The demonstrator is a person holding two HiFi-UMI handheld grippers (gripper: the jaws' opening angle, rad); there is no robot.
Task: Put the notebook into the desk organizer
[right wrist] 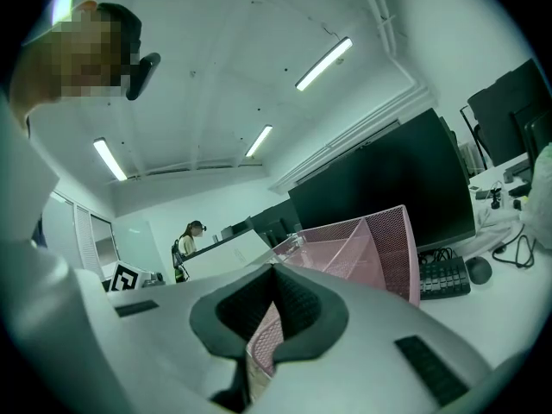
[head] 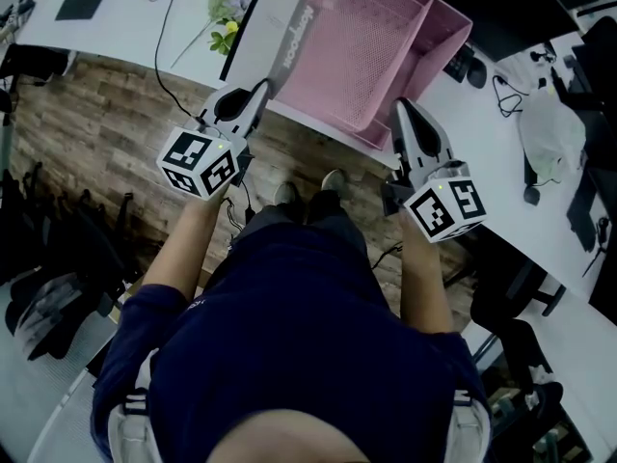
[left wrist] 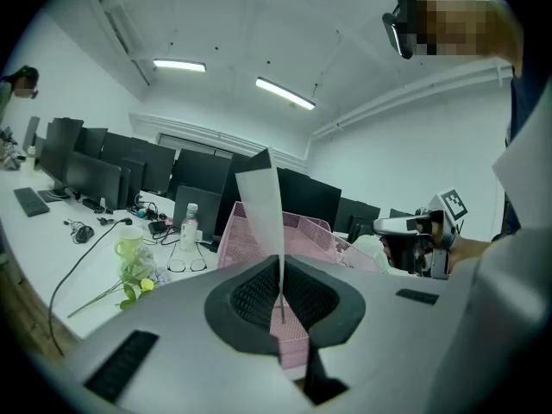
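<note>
Head view, from above. The left gripper, marker cube toward the lower left, has its fingers clamped on the near edge of the notebook. The notebook stands tilted at the upper centre of the frame, just beside the left wall of the pink mesh desk organizer; it lies outside the compartments. The organizer rests on the white tabletop at the upper right. The right gripper reaches the organizer's near right wall. Wooden floor fills the left of the frame.

Left gripper view. The left gripper's fingers are pressed together on the notebook, which shows edge-on as a thin pale sheet rising from between them at the frame's centre. The organizer lies directly behind it. At left on the tabletop are a flower sprig, a pale cup, a bottle and eyeglasses. The right gripper appears at the right edge.

Right gripper view. The right gripper's fingers are drawn narrow and meet at the rim of the organizer's mesh wall, which runs from them toward the upper right. A keyboard and a dark monitor stand behind.
</note>
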